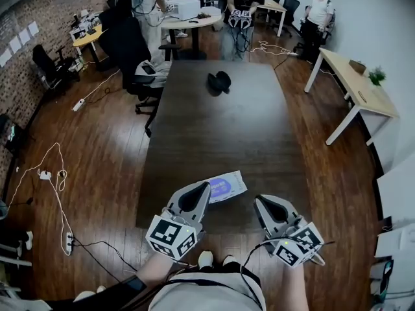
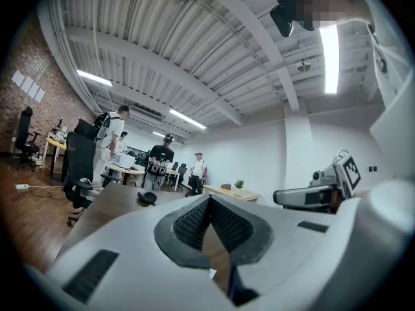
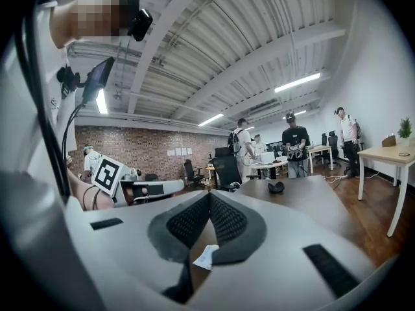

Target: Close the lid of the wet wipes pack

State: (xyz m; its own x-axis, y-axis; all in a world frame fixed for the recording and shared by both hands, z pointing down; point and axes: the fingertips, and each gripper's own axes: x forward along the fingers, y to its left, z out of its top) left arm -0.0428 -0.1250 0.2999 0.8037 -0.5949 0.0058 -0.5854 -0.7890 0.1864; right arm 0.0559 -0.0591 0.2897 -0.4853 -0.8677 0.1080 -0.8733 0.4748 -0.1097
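Note:
The wet wipes pack (image 1: 225, 188), white with a blue-purple print, lies flat near the front edge of the dark table (image 1: 214, 128). From here I cannot tell how its lid stands. My left gripper (image 1: 205, 188) is shut and empty, and its tip overlaps the pack's left end in the head view. To the right of the pack my right gripper (image 1: 259, 201) is shut on nothing. Both point level across the table, with the pads meeting at the tips in the left gripper view (image 2: 209, 199) and the right gripper view (image 3: 209, 194). A white scrap of the pack (image 3: 206, 256) shows below the right jaws.
A black object (image 1: 219, 81) lies at the table's far end. Office chairs (image 1: 139, 63) stand to the left. People stand at a round table (image 1: 191, 21) beyond. A light desk (image 1: 356, 83) is at the right, and cables (image 1: 55, 173) lie on the wooden floor.

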